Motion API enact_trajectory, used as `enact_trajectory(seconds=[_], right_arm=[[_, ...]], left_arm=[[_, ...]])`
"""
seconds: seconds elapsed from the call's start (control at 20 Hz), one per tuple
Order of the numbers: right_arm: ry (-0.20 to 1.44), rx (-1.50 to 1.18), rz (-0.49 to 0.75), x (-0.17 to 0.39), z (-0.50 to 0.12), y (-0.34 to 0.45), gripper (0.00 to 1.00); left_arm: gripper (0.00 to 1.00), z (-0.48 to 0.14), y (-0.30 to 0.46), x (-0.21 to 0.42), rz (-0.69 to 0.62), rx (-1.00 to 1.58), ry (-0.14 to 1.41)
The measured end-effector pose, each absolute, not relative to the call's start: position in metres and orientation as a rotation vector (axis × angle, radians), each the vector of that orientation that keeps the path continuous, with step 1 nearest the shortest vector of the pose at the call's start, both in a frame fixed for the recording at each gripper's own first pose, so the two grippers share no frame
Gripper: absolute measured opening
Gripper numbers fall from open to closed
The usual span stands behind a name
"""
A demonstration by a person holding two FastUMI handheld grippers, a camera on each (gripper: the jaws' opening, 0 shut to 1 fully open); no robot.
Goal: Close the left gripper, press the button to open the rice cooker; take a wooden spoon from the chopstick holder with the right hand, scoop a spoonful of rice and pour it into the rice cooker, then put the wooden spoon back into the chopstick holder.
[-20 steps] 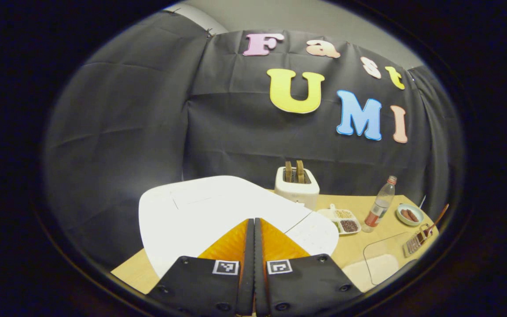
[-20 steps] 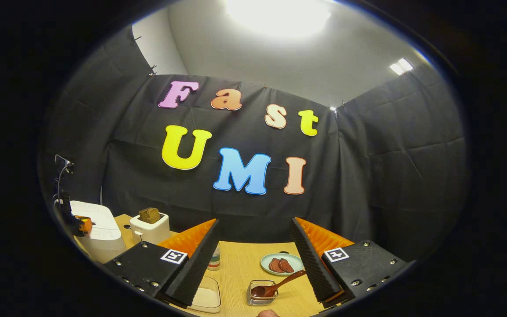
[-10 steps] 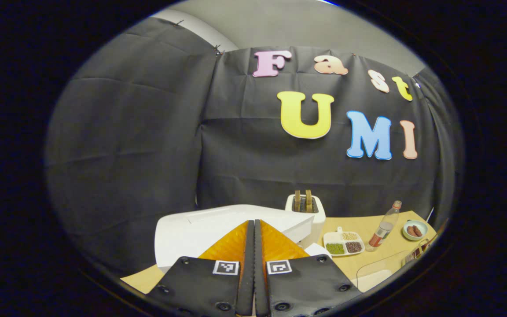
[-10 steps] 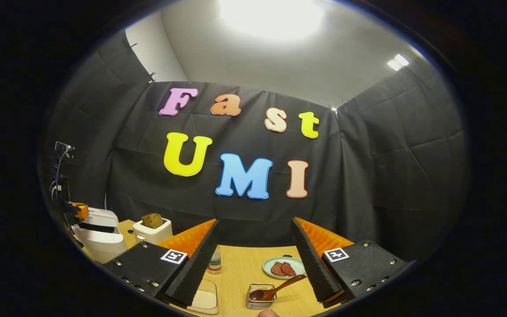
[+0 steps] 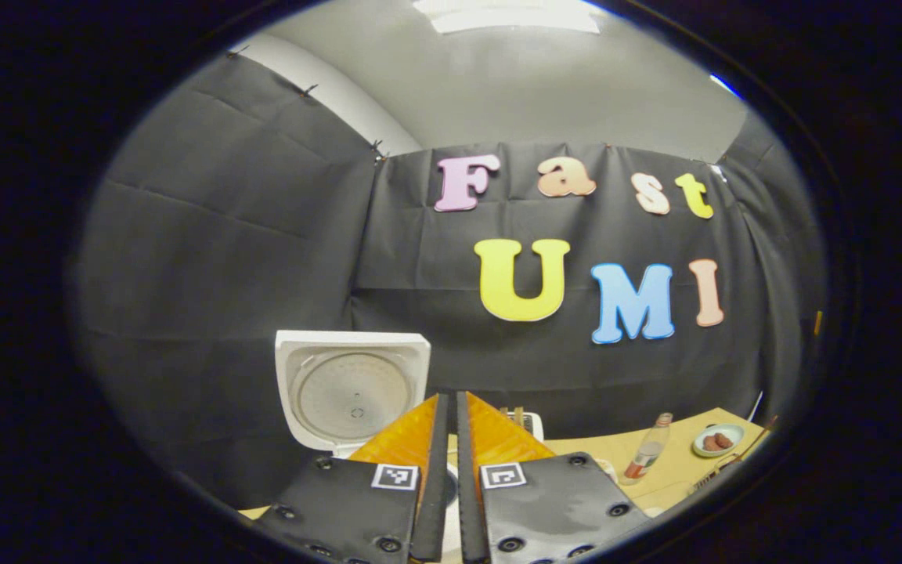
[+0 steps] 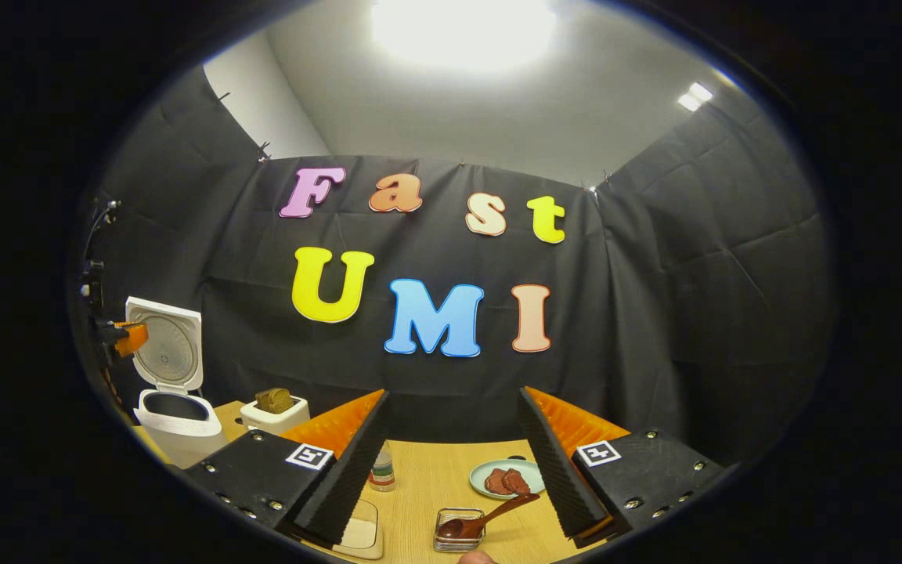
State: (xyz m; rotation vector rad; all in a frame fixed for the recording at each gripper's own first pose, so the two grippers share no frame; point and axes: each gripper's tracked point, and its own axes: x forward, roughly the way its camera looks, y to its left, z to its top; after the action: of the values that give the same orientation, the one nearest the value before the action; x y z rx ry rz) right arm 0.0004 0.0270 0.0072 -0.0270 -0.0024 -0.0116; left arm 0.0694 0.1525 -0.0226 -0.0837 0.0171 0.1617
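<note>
Rice cooker (image 6: pixel 171 407) sits at the desk's (image 6: pixel 427 478) far left, lid (image 5: pixel 351 388) popped upright, white with a round inner plate. The left hand-held gripper (image 5: pixel 451 407) is right in front of it, fingers pinched together on nothing. The right hand-held gripper (image 6: pixel 451 439) is spread wide and empty, with the wooden spoon (image 6: pixel 482 518) just ahead between its fingers, resting in the chopstick holder (image 6: pixel 459 539).

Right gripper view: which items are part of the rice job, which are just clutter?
Job:
- rice cooker, lid up
- wooden spoon
- chopstick holder, spoon resting in it
- right claw, open, empty
- left claw, shut

Clutter:
- toaster with bread
- bottle
- plate of meat slices
- clear container
</note>
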Motion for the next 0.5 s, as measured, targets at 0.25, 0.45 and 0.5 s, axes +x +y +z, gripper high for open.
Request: enact_trajectory(seconds=[0.25,0.45,0.5], right_arm=[[0.008,0.013,-0.013,0.007,0.001,0.006,0.97],[0.031,0.028,-0.015,0.016,-0.014,-0.012,0.97],[0.044,0.035,-0.017,0.019,-0.019,-0.017,0.97]], left_arm=[[0.68,0.002,0.112,0.035,0.117,-0.068,-0.024],[0.96,0.011,0.086,0.013,0.095,-0.047,-0.036],[0.97,0.012,0.083,0.009,0.098,-0.045,-0.032]])
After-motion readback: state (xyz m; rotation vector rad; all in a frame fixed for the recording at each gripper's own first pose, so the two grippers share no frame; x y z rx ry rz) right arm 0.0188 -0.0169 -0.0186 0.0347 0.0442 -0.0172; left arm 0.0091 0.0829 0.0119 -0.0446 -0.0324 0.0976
